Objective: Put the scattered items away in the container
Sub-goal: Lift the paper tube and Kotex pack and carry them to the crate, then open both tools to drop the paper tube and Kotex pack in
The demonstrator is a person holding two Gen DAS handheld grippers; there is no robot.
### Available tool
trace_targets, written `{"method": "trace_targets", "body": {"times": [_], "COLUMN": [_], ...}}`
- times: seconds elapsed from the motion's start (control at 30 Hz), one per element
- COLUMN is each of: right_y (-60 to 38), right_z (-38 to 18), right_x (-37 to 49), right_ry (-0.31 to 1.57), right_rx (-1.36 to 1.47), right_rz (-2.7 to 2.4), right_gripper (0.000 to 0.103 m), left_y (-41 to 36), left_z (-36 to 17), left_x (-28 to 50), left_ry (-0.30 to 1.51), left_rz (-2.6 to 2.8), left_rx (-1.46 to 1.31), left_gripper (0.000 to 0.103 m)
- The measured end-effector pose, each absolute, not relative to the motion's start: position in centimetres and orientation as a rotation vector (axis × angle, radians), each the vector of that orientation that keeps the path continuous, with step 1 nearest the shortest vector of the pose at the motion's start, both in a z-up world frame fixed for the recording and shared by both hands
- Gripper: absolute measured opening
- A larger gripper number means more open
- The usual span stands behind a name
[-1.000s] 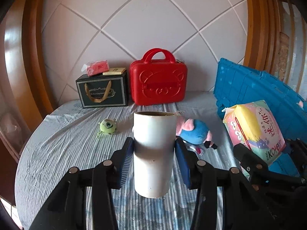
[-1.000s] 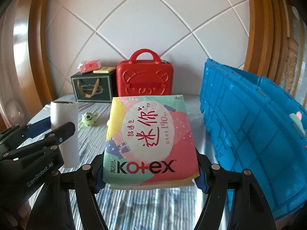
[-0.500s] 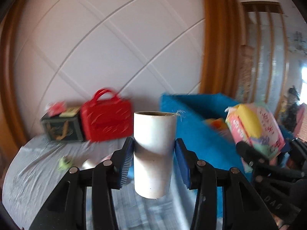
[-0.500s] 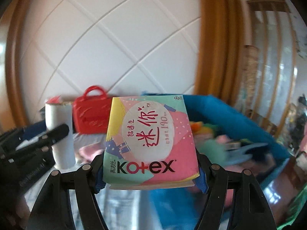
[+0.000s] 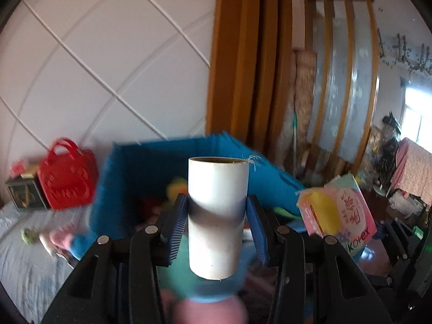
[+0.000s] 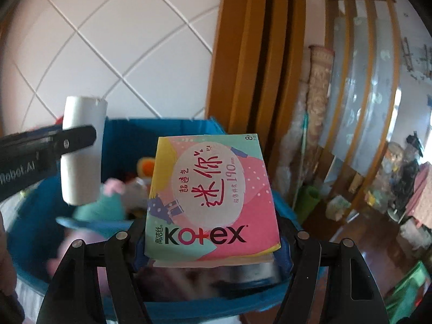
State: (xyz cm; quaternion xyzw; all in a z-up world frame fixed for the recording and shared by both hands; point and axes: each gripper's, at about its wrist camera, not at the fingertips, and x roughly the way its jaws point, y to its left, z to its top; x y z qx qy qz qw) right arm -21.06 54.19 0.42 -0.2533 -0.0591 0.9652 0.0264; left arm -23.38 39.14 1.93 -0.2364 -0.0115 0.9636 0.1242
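Observation:
My left gripper [image 5: 217, 226] is shut on a white cardboard tube [image 5: 217, 216], held upright above the open blue container [image 5: 140, 167], which holds several toys. My right gripper [image 6: 212, 251] is shut on a pink Kotex pack [image 6: 213, 197], held over the container [image 6: 127, 137]. The tube [image 6: 82, 151] and left gripper show at the left of the right wrist view. The pack [image 5: 337, 213] shows at the right of the left wrist view. On the cloth-covered table [image 5: 24, 264] lie a pink-and-blue plush toy [image 5: 64, 240] and a small green toy [image 5: 27, 236].
A red mini suitcase [image 5: 66, 181] and a dark gift box [image 5: 23, 195] stand at the back of the table against the tiled wall. A wooden door frame [image 5: 251, 62] and a cluttered room lie to the right, past the container.
Both grippers have swung right with their loads, from above the table to above the open blue container. The suitcase and table toys have slid to the left edge of view.

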Motion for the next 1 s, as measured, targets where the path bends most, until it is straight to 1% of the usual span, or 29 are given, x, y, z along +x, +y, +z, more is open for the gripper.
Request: {"method": "trace_targets", "body": {"times": [0.13,0.27,0.3,0.37,0.47,0.57,0.6,0.63,0.7,0.9,0.93,1.0], "right_y": [57.2,57.9,58.0,58.1,57.9,57.6,57.6,57.7,57.7,58.2,58.3,58.6], "right_z": [-2.1,-4.1,-4.4,-5.0,-5.5,-5.7,-5.8,-5.8,-5.7,-4.5,-4.3,-4.0], "right_x": [-22.0,-22.7,-22.8,-23.1,-23.4,-23.5,-23.5,-23.4,-23.2,-22.0,-21.7,-21.0], "right_ry": [-0.171,-0.193,-0.196,-0.203,-0.218,-0.232,-0.228,-0.224,-0.218,-0.203,-0.196,-0.174], "right_rx": [-0.885,-0.952,-0.967,-0.995,-1.018,-1.036,-1.042,-1.043,-1.025,-0.976,-0.97,-0.962], "right_rz": [3.005,3.051,3.061,3.079,3.108,3.127,3.135,3.144,3.155,3.164,3.158,3.156], "right_gripper": [0.072,0.072,0.072,0.072,0.072,0.076,0.08,0.09,0.101,0.103,0.103,0.103], "left_y": [43.2,45.0,45.2,45.5,45.1,45.0,45.0,44.9,44.7,43.5,43.2,42.6], "left_z": [-0.3,-0.8,-0.9,-1.4,-1.6,-1.5,-1.4,-1.2,-1.0,-0.2,0.0,0.5], "left_x": [-24.3,-24.3,-24.4,-24.5,-24.6,-24.0,-23.8,-23.6,-22.9,-20.6,-20.2,-19.2], "left_ry": [0.029,0.085,0.09,0.093,0.099,0.108,0.11,0.109,0.101,0.057,0.051,0.042], "left_rz": [2.813,2.868,2.863,2.874,2.91,2.929,2.936,2.942,2.954,2.975,2.978,2.99], "left_rx": [-0.809,-0.834,-0.855,-0.892,-0.902,-0.899,-0.894,-0.889,-0.872,-0.835,-0.826,-0.806], "left_gripper": [0.043,0.045,0.048,0.071,0.077,0.081,0.081,0.081,0.081,0.082,0.082,0.087]}}
